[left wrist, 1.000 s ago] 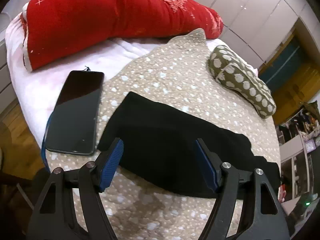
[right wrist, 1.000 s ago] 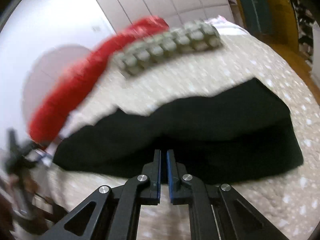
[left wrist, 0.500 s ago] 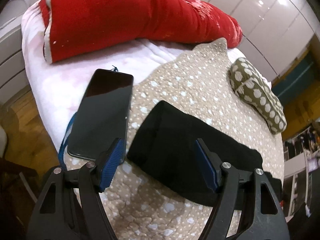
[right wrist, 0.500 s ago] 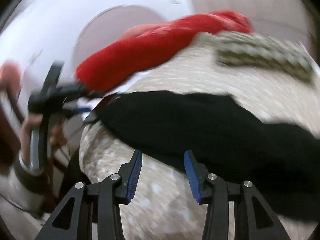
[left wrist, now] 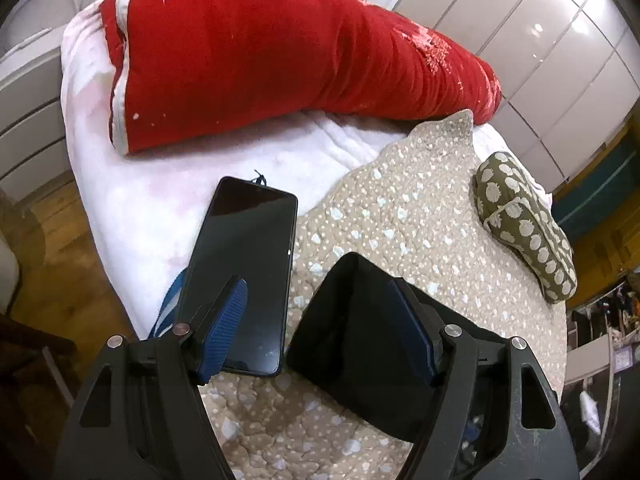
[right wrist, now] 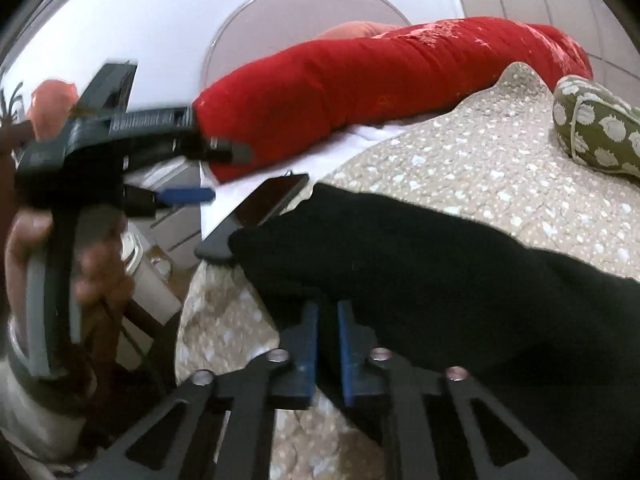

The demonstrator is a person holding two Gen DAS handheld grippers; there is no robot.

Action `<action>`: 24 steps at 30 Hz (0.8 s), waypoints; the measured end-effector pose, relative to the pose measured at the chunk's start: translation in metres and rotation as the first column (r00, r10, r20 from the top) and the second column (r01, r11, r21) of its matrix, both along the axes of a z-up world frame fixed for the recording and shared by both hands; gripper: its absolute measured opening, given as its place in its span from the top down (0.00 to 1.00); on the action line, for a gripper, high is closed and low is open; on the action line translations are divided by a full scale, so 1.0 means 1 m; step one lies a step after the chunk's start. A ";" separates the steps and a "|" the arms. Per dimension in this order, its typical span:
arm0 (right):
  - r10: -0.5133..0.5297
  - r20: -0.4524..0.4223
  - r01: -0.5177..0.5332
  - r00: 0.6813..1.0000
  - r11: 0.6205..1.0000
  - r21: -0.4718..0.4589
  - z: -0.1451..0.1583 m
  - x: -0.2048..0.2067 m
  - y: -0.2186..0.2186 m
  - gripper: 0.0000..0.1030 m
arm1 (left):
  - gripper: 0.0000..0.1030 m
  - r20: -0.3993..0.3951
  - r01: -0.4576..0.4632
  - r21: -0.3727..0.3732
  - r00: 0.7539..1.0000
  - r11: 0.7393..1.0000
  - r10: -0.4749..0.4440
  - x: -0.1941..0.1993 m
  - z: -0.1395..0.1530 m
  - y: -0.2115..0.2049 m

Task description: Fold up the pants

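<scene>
Bedding is serving as the workspace: a dotted quilt [left wrist: 400, 208]. At its near edge the right hand-held gripper [right wrist: 327, 320] is being held closed on the hem of the black pants [right wrist: 420, 264]; the left hand-held gripper [left wrist: 316, 320] is being held wide open, gripping nothing, over their end beside a phone [left wrist: 248, 264]. Soft, light, limp cloth, probably best pinched at edges.

Left gripper [right wrist: 188, 168] motion-blurred, black pants [right wrist: 440, 280] cut off at right edge, phone [right wrist: 272, 200] partly hidden

Black pants [left wrist: 360, 320], red pillow [left wrist: 280, 52], beige white-spotted quilt [left wrist: 400, 216], olive white-dotted cushion [left wrist: 528, 232]
</scene>
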State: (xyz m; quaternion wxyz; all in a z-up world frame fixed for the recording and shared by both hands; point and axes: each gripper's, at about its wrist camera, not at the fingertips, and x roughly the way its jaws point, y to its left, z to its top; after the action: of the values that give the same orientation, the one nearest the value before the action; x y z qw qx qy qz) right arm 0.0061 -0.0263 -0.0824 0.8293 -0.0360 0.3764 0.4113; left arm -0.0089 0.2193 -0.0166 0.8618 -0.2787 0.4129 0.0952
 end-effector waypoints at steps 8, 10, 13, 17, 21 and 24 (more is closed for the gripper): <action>0.036 -0.055 -0.034 0.998 0.999 0.033 0.005 -0.003 0.036 0.94 | 0.30 0.010 0.005 0.015 1.000 1.000 -0.005 0.000 0.005 -0.005; 0.041 -0.063 -0.041 0.997 0.999 0.007 -0.004 -0.006 0.044 0.94 | 0.30 0.012 0.019 0.025 1.000 1.000 -0.019 -0.001 0.006 -0.011; 0.018 -0.079 -0.016 0.997 0.999 0.029 -0.005 -0.012 0.029 0.93 | 0.30 0.008 0.065 0.031 0.998 0.997 -0.065 -0.001 0.006 -0.028; -0.067 -0.027 0.068 0.997 0.997 0.038 0.015 -0.042 -0.031 0.53 | 0.30 0.016 0.144 0.057 0.989 0.988 -0.145 0.001 0.007 -0.062; -0.310 -0.063 0.312 0.949 0.949 0.041 0.016 -0.067 -0.124 0.53 | 0.30 0.004 0.230 0.070 0.973 0.971 -0.231 0.006 0.001 -0.098; -0.524 -0.100 0.529 0.846 0.848 0.029 0.017 -0.079 -0.207 0.53 | 0.30 -0.016 0.272 0.067 0.962 0.960 -0.271 0.012 -0.005 -0.118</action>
State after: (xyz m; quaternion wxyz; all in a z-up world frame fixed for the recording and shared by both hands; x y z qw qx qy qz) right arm -0.0730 -0.2330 -0.0659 0.8935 0.1100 0.3967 0.1795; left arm 0.0030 0.1018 -0.0215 0.8744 -0.1895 0.4465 -0.0088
